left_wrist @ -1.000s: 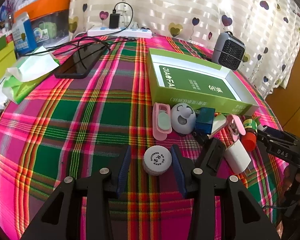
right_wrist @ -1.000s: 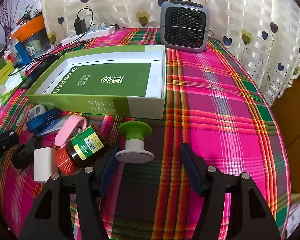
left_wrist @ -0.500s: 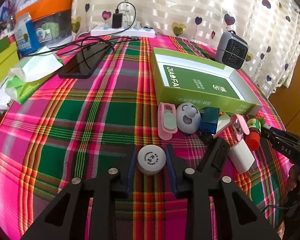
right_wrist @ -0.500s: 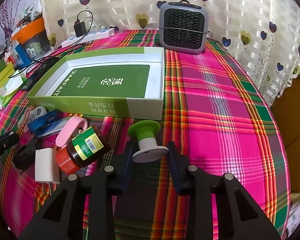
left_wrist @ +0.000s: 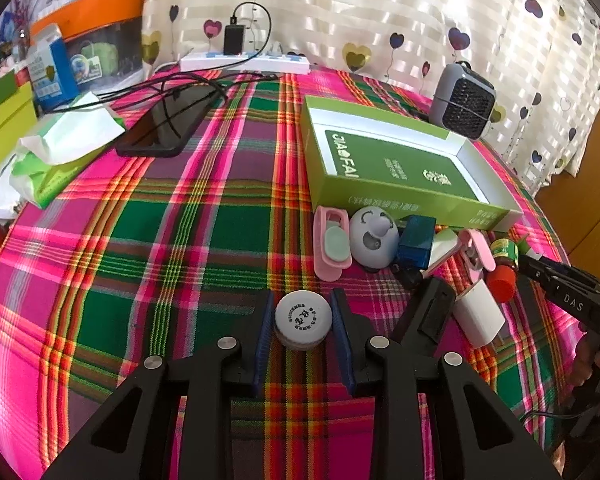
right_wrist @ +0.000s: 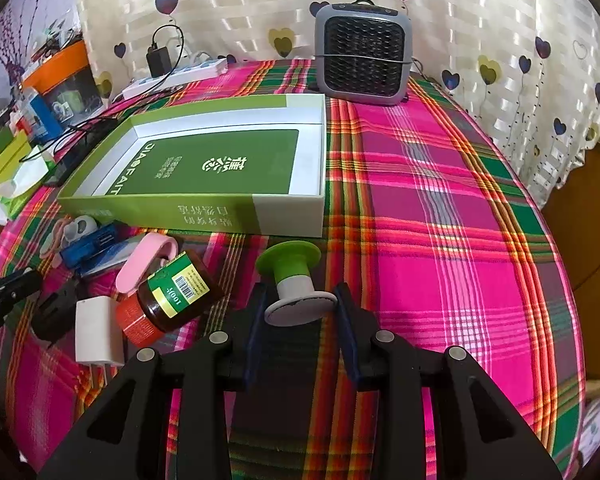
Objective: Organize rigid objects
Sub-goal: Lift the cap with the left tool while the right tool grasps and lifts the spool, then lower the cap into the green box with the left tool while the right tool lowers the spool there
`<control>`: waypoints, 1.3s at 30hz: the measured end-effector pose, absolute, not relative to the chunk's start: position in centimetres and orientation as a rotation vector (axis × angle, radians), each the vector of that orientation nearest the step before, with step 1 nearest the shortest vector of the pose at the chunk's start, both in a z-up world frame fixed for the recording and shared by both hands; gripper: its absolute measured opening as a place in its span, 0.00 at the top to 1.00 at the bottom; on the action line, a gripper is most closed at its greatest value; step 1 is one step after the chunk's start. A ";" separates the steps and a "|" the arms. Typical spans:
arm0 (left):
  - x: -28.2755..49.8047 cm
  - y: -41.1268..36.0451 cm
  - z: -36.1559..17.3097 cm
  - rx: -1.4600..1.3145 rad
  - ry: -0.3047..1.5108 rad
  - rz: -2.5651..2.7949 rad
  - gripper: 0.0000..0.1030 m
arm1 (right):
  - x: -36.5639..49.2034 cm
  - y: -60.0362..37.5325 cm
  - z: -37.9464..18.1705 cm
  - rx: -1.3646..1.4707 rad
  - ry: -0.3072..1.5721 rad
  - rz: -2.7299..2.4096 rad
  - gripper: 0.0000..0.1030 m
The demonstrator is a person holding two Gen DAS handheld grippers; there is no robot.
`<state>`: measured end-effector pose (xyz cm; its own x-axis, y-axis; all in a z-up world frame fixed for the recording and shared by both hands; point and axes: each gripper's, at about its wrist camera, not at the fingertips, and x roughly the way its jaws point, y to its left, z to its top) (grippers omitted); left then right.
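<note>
Nearest in the left wrist view, the left gripper (left_wrist: 303,334) has its two blue-padded fingers pressed against opposite sides of a round white bottle cap (left_wrist: 303,319) with dark printed characters on top. The cap sits squarely between the pads on the plaid tablecloth (left_wrist: 140,240).

Just beyond it lies a cluster of small items: a black clip (left_wrist: 428,312), a white charger plug (left_wrist: 478,314), a pink case (left_wrist: 330,248), a grey round face-shaped gadget (left_wrist: 372,238), a small blue box (left_wrist: 416,240), and a brown jar with a red lid (left_wrist: 502,268) lying on its side.

Behind the cluster stands an open green and white shallow box (left_wrist: 404,200). Farther back are a black phone (left_wrist: 164,124), a tissue pack (left_wrist: 60,152), a grey mini heater (left_wrist: 462,106) and a white power strip (left_wrist: 244,64) against the heart-print curtain (left_wrist: 380,20).

In the right wrist view, the right gripper (right_wrist: 300,312) is closed on the grey disc base of a green-topped spool-shaped stopper (right_wrist: 290,276), which tilts away from the camera, its green end pointing toward the box (right_wrist: 220,216). The pads meet the disc's edges on both sides. The jar (right_wrist: 172,296) lies just left of the gripper, with the charger plug (right_wrist: 96,324) beside it. The heater (right_wrist: 364,60) stands at the table's far edge.
</note>
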<state>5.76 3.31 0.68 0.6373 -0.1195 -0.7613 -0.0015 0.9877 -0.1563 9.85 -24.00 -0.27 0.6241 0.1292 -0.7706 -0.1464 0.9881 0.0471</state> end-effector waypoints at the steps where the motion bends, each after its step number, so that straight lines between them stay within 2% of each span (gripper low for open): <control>1: 5.8 3.3 0.9 -0.145 0.874 -0.070 0.74 | 9.7 -24.1 0.0 -0.014 0.875 0.156 0.67; 18: 9.2 2.2 6.1 -0.107 0.812 -0.147 0.74 | 10.6 -24.0 4.4 0.005 0.780 0.167 0.67; 29: 14.9 0.9 6.4 -0.091 0.837 -0.197 0.74 | 15.0 -22.8 5.2 0.010 0.792 0.216 0.67; 39: 19.9 -0.5 5.1 -0.069 0.868 -0.215 0.74 | 19.9 -21.6 3.7 -0.022 0.844 0.219 0.67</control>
